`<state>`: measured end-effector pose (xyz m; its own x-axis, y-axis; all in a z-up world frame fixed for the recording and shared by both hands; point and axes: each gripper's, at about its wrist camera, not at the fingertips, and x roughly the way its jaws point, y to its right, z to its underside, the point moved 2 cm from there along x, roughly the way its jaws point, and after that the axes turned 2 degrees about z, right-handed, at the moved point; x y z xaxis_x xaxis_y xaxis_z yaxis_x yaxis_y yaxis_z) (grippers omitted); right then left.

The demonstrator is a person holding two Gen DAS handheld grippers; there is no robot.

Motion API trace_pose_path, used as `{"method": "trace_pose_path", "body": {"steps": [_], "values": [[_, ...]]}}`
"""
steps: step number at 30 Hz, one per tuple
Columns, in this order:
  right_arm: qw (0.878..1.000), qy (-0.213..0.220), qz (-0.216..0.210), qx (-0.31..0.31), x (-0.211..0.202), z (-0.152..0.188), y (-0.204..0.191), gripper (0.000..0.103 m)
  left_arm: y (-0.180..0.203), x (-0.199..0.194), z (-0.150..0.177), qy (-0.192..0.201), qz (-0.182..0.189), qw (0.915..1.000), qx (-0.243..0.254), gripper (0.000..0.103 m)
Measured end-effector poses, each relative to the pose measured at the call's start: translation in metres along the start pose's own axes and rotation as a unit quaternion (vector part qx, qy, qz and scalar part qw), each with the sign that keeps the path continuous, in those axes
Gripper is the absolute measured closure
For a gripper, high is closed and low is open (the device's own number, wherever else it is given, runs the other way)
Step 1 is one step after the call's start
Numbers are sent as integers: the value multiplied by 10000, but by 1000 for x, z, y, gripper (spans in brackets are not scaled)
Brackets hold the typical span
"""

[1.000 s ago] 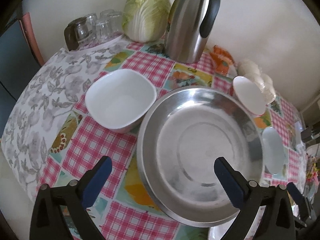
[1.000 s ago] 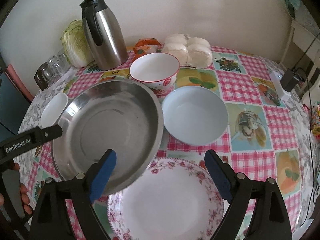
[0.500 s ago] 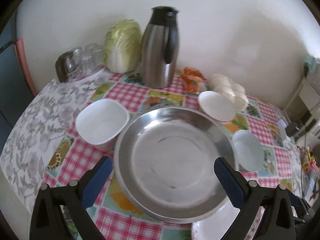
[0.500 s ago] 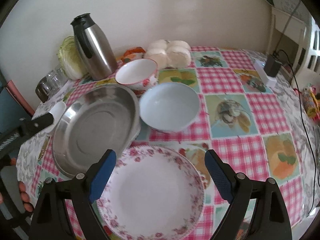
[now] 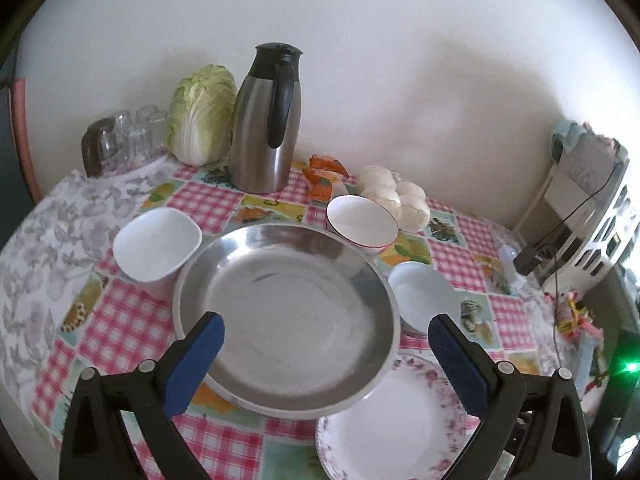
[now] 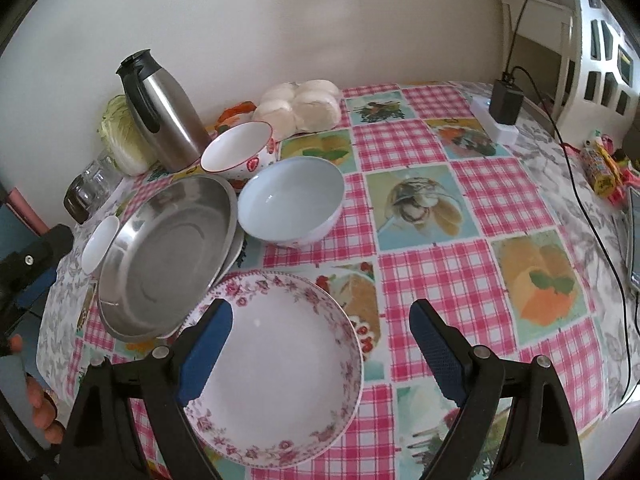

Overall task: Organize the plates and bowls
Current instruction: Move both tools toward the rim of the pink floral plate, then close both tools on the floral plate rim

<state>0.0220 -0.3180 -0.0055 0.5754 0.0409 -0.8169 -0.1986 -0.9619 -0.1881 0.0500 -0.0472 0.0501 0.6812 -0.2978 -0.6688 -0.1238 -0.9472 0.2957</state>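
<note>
A wide steel plate lies mid-table, its near edge resting over the rim of a floral plate. Around it stand a white square bowl, a red-rimmed bowl and a pale blue bowl. My left gripper hovers open above the steel plate's near half, touching nothing. My right gripper is open over the floral plate, with nothing between its pads. In the right wrist view the steel plate sits to the left and the pale blue bowl lies beyond.
A steel thermos jug, a cabbage, upturned glasses and white buns line the wall. A charger and cable lie at the far right. A person's fingers show at the left edge. The checked cloth is bare at right.
Both grippers drew back from the dishes. The left one rose and tipped up, so more wall shows. The right one shifted right, bringing the floral plate under its fingers. Both stayed open.
</note>
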Motion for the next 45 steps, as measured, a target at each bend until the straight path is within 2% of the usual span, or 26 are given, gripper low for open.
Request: {"method": "trace_pose_path", "body": {"steps": [4,11,17,21,24,30,33,35,37,41,45], "values": [[9999,-80,47,50,-1,7,6,12,-1,1,8,-102,12,9999,-97,0],[9994,-289,154,147,4,17,16,12,-6,15,29,-737,94,9965,-372,0],[9978,-580,168,267,18,24,24,12,-5,23,44,-1025,241,9930,-527,0],[9960,-825,213,273,31,30,25,12,-1,30,51,-1305,107,9906,-387,0],[9943,-1001,214,304,40,34,26,12,-2,38,57,-1663,-47,9853,-374,0],[9926,-1117,102,468,50,35,27,13,-5,44,65,-1889,-88,9809,-455,1],[9922,-1128,18,523,52,34,27,14,-5,50,70,-2093,-32,9765,-520,8],[9920,-1141,-42,543,54,34,28,22,-5,56,76,-2285,-54,9721,-520,13],[9912,-1181,-104,595,56,33,28,36,-5,60,80,-2402,-53,9693,-525,16],[9890,-1257,-264,739,62,34,30,50,-4,71,89,-2650,-6,9624,-587,25],[9865,-1351,-381,841,67,38,31,77,-6,79,94,-2782,5,9582,-667,38]]}}
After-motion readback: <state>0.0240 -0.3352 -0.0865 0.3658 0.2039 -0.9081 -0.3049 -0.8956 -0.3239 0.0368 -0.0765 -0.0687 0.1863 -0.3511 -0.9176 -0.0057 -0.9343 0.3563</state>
